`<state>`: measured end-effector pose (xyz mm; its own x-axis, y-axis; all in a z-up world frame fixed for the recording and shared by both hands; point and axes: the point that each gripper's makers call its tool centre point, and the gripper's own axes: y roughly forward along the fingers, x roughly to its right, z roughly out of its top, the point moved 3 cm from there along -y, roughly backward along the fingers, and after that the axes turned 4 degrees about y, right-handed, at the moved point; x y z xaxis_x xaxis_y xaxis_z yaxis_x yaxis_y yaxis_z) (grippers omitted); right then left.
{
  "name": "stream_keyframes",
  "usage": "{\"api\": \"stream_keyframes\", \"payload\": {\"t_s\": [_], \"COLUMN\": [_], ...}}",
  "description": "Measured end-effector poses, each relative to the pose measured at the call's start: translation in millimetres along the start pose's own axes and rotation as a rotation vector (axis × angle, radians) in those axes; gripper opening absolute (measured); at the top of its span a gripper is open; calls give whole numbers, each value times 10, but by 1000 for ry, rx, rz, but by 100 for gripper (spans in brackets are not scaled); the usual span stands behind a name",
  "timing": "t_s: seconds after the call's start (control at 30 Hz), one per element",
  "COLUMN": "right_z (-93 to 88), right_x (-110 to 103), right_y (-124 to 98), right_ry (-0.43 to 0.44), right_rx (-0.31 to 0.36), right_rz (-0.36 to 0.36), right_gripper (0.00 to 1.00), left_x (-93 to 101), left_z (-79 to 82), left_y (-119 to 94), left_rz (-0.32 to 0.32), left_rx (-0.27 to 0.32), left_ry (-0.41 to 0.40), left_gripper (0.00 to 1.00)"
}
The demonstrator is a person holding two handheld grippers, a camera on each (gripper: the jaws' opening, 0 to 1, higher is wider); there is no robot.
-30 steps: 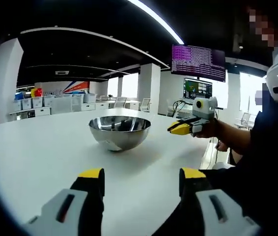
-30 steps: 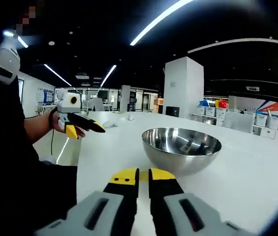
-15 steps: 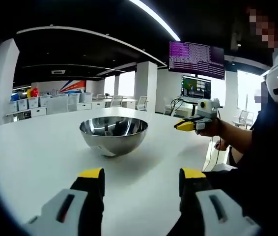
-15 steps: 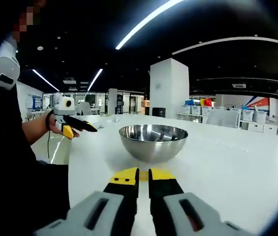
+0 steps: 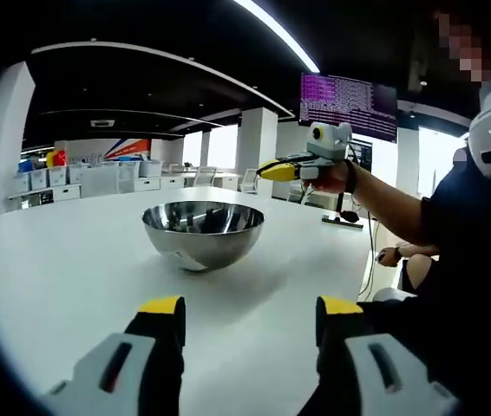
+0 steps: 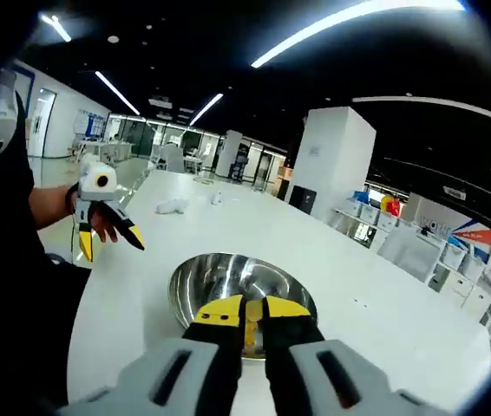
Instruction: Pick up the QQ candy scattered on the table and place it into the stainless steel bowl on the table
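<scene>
Now your right gripper (image 6: 245, 309) hangs above the stainless steel bowl (image 6: 242, 295), jaws nearly together; whether candy sits between the yellow tips, you cannot tell. In the left gripper view it (image 5: 273, 169) rides high over the bowl's (image 5: 202, 232) far rim. Your left gripper (image 5: 247, 316) is spread wide, low over the white counter (image 5: 63, 269), bowl straight ahead.
</scene>
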<state>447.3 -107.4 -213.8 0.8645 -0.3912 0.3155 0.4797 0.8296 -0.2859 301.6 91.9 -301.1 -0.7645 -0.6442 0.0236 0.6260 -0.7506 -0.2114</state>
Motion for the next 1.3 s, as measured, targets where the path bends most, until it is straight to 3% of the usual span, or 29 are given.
{"api": "stream_keyframes", "payload": {"t_s": [0.1, 0.3, 0.57, 0.67, 0.77, 1.13, 1.3], "right_z": [35, 32, 39, 30, 19, 97, 150], "right_x": [24, 138, 140, 142, 155, 135, -19], "right_y": [156, 449, 577, 580, 573, 361, 88], "right_ry": [-56, -88, -157, -163, -166, -161, -113], "right_rx": [-51, -131, -189, -203, -213, -179, -102], "right_rz": [42, 69, 95, 95, 93, 64, 48], "right_gripper": [9, 9, 10, 12, 23, 22, 22], "left_x": [-18, -71, -142, -147, -135, -88, -83], "left_z": [-8, -64, -73, -71, -70, -16, 18], "left_y": [-15, -7, -37, -39, -38, -40, -53], "left_rz": [5, 2, 5, 7, 4, 7, 8], "left_rx": [2, 1, 11, 15, 15, 22, 29], "left_ry": [-10, -28, -37, -39, -38, -28, -19], "left_gripper": [61, 61, 61, 61, 61, 61, 61]}}
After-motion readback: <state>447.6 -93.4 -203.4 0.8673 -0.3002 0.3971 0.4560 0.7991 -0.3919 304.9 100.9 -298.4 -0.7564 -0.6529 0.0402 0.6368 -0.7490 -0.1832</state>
